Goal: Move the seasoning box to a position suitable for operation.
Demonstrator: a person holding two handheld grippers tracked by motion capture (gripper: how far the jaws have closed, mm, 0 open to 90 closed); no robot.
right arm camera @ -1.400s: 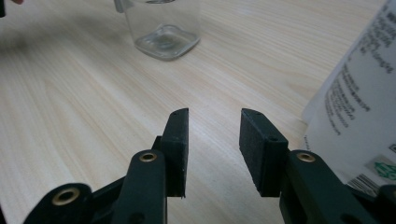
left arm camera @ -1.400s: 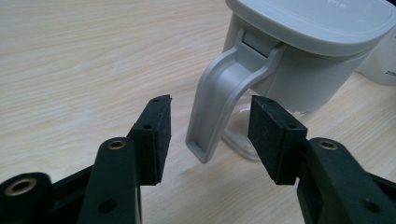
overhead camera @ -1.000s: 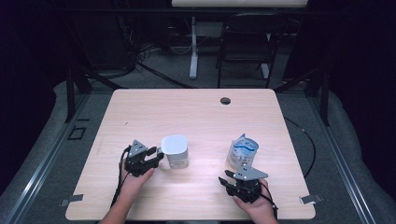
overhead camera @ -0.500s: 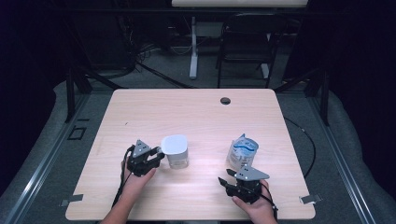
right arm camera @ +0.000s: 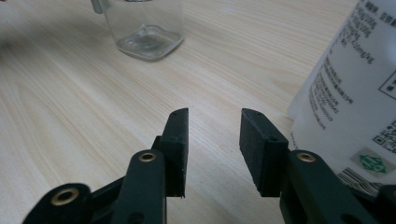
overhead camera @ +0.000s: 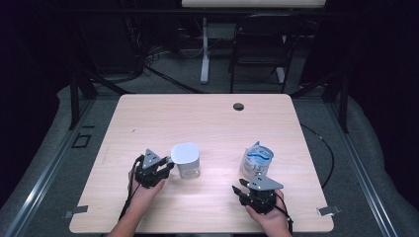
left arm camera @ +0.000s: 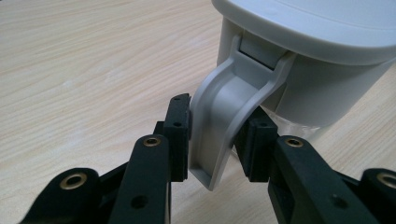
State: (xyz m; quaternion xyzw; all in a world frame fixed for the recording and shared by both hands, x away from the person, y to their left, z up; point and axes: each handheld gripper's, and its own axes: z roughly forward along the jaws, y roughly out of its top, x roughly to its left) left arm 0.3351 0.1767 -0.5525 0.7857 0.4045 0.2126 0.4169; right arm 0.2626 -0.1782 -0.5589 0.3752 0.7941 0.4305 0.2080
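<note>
**Left jaws closing on the jar's latch, right jaws idle beside the pouch**

We see the left gripper [overhead camera: 165, 165] at the side of a clear jar [overhead camera: 188, 165] with a grey lid [left arm camera: 317, 23]. In the left gripper view, the lid's grey clasp [left arm camera: 224, 116] hangs directly between the jaws. The near pad lies against the clasp's flat side, while the far pad sits just behind its curved edge; contact there is partly hidden, so we judge the grip as probably made rather than certain. These jaws have just been closing, with the clasp between them, while in the high view the hand sits where it did a second ago. We read this as the step of seizing the latch so that the lid can be released.

The right gripper [overhead camera: 247, 186] rests on the worktop [overhead camera: 207, 118], its jaws parted and empty; they too have just been narrowing, with nothing but bare wood between them. A printed white pouch [right arm camera: 355, 93] stands just beside the outer jaw, apart from it, and the jar's glass base [right arm camera: 144, 37] lies well ahead of the tips.

Since both hands hold position, we take the closing as the only change: the latch is now engaged, and the pouch waits untouched.
</note>
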